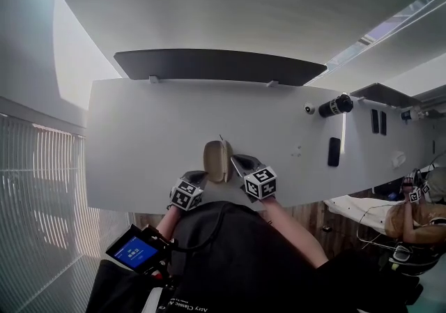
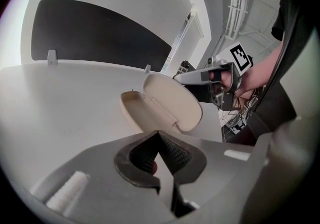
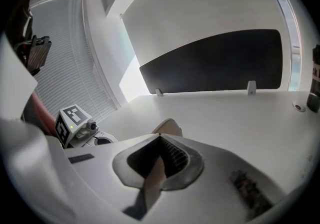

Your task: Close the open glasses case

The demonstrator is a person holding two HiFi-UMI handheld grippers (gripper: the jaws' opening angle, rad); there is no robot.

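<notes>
A beige glasses case (image 1: 217,160) lies open near the front edge of the white desk (image 1: 139,137). In the left gripper view its lid (image 2: 172,102) stands up over the empty tray (image 2: 136,112). My left gripper (image 1: 198,178) is shut and empty, its tips (image 2: 159,133) just short of the case's near side. My right gripper (image 1: 239,163) is also shut and empty. It sits at the case's right, against or very near the lid's outer face (image 3: 169,127), with its tips (image 3: 160,138) right behind the lid. I cannot tell whether it touches.
A black panel (image 1: 216,64) runs along the desk's back. A black phone (image 1: 334,151), a dark bottle (image 1: 336,105) and a small round object (image 1: 309,108) lie to the right. Another person (image 1: 418,214) sits at far right. Blinds (image 1: 35,186) cover the left.
</notes>
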